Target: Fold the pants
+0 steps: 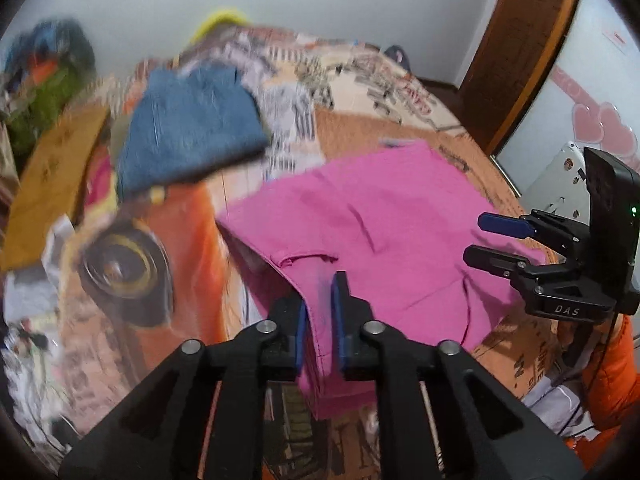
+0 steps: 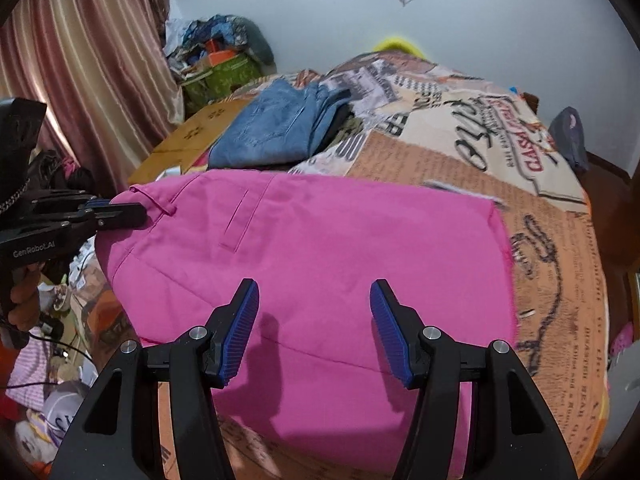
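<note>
The left black gripper with blue-padded fingers (image 1: 320, 320) is nearly closed, pinching pink cloth (image 1: 372, 216). The right black gripper (image 2: 314, 328) hovers above that cloth, its fingers wide apart.

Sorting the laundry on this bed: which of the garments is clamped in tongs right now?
The pink pants, spread nearest the cameras. The left tongs pinch their edge; the right tongs hover open above. The blue jeans lie folded and untouched farther back.
</note>
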Tool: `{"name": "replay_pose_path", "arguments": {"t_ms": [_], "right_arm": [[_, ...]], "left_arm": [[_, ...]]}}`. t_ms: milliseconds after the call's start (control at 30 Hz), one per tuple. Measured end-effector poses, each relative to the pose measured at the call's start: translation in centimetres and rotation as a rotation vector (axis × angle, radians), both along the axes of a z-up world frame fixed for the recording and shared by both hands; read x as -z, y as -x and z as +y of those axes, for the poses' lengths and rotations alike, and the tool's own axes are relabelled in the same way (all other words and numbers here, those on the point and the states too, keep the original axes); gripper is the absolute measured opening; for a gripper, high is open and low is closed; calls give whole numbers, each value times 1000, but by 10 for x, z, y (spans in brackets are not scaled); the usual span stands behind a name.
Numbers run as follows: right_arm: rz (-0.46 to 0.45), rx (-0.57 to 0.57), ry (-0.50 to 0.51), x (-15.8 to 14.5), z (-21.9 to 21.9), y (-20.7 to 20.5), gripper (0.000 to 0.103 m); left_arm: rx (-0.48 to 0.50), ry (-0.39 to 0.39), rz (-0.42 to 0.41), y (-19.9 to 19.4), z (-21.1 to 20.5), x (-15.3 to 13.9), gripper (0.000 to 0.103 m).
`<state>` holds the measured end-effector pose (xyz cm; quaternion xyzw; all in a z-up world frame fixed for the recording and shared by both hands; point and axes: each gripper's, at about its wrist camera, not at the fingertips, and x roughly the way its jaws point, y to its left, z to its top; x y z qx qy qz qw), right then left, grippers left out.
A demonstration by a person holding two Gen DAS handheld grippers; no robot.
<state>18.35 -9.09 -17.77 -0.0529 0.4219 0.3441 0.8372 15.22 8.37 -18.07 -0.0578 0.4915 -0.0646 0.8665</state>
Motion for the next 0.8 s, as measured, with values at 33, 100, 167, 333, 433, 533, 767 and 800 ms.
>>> {"name": "replay_pose_path", "arguments": {"t_ms": [33,100,167,333,433,533,767,800], "right_arm": [[9,-5,8,5,3,1,54],[29,-6,26,14,4,1,54],[50,-5,43,23,4,-1,54],[41,-10,65,24,1,-1,54],[30,-19,81,25,2,-1,54],[23,-22,88,25,4,0,54],[25,-28,84,27,2,-3,55],[25,-28,84,27,2,-3,55]], "left_arm": [[-13,17,26,0,4,8,24],[-39,58,76,1,12,26,31],[-61,93,104,4,18,39,38],[-127,238,141,7,34,62,51],[-150,335,159,8,43,70,53],[-153,389,164,5,46,74,53],[-136,435,167,-20,41,76,63],[-132,442,169,-23,40,77,67]]}}
